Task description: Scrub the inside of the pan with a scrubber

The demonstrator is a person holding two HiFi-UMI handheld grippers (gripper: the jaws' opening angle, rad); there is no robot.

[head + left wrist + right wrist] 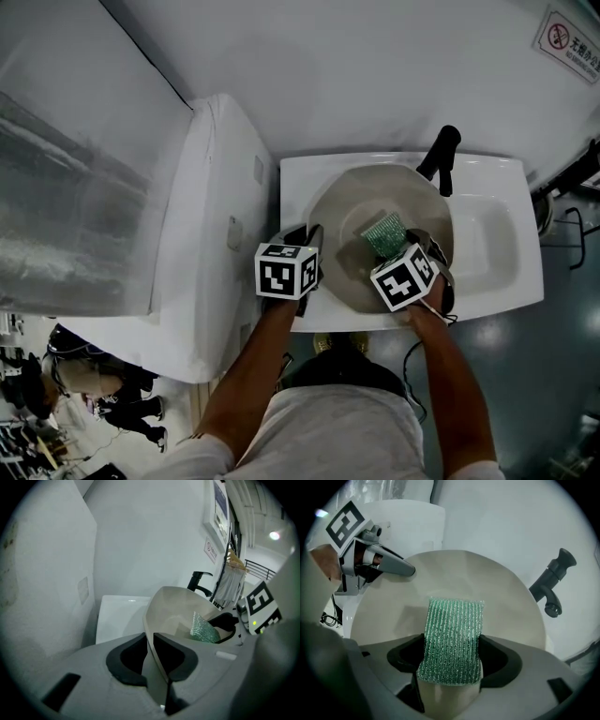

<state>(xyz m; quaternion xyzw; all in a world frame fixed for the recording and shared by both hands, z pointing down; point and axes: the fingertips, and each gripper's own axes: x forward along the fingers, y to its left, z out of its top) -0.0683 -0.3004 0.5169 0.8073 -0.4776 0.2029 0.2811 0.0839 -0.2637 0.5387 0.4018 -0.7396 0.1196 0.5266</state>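
Left gripper [151,641]: I am pinching the pan [370,192] rim | right gripper [451,663]: I am clamping the green scrubber [453,630] inside the pan | black faucet [441,157] is standing just behind the far rim

1. The left tool [150,641] is clamping its jaws onto the rim of the pan [176,604], tilting slightly downward.
2. The right tool [452,648] is pinching the scrubber [453,625] between its jaws, pointing steeply down.
3. The left forearm [246,370] and right forearm [452,361], both bare, are reaching forward and converging toward the tools.
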